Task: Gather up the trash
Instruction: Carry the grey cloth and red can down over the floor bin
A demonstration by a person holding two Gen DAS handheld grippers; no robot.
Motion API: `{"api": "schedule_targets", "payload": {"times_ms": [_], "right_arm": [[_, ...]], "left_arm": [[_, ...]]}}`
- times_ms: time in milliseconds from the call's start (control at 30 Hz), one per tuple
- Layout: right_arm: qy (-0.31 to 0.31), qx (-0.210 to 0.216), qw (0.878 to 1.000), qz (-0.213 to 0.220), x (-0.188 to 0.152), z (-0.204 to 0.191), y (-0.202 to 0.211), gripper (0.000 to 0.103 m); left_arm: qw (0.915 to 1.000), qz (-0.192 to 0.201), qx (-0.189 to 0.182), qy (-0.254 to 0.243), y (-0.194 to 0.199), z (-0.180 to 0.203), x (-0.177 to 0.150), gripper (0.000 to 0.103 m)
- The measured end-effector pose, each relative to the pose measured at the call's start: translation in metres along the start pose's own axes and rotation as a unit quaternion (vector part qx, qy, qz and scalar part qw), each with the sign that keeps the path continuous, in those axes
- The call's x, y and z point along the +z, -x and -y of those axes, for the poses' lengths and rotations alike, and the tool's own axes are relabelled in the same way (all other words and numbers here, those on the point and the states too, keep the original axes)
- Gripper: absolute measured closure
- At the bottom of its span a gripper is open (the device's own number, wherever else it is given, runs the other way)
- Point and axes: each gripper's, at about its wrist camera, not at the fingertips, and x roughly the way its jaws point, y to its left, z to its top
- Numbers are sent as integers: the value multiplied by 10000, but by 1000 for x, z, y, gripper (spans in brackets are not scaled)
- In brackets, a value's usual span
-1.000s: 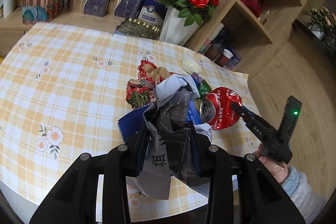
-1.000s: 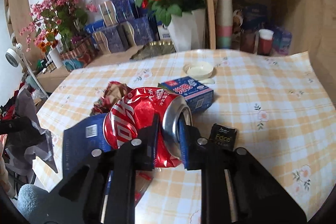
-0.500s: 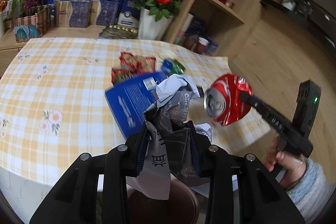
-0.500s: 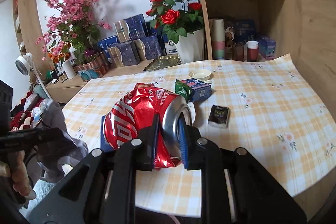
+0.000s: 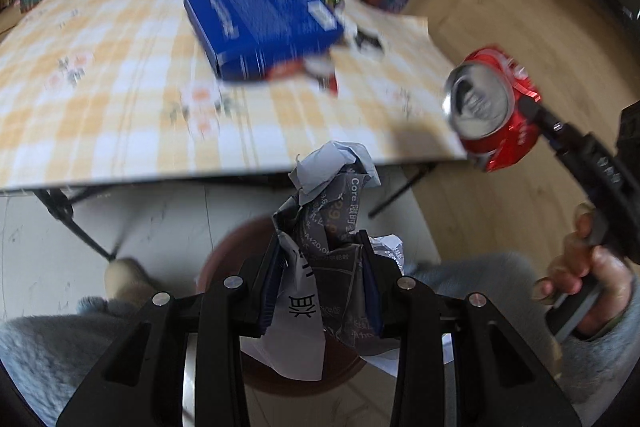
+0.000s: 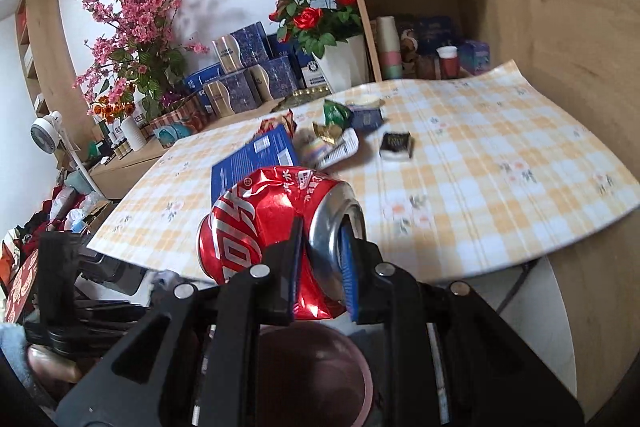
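Though bin (image 5: 224, 259) mostly hidden, both jaws clamped: L on paper wad (image 5: 332, 227), R on can (image 6: 272, 227).

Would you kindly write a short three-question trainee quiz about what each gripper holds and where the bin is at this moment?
1. True or false: the left gripper is shut on crumpled paper.
2. What does the right gripper hold? A) a blue box B) a crushed red can C) a paper cup
3. Fill in: the dark red bin stands on the floor, directly ____ the crumpled paper in the left wrist view.

Key
1. True; both fingers press the wad.
2. B; the blue box lies on the table.
3. below
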Motion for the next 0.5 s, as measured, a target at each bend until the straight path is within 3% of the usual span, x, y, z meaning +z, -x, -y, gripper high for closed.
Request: {"api": "schedule_targets", "payload": {"times_ms": [267, 367, 400, 433, 500], "right_arm": [[-377, -131, 9992, -98, -26, 24, 8, 82], [-458, -162, 9988, -90, -27, 29, 8, 82], [-483, -152, 9987, -93, -27, 30, 8, 82], [-520, -139, 9985, -97, -27, 31, 8, 82], [-572, -146, 9982, -116, -28, 33, 7, 82]], "left_arm": [[9976, -488, 335, -365, -43, 5, -15, 68], [9966, -680, 207, -420, -56, 8, -19, 64], [9965, -700, 155, -422, -57, 9, -19, 56], [9967, -675, 130, -427, -58, 9, -20, 41], [9979, -514, 146, -373, -52, 7, -18, 25]]}}
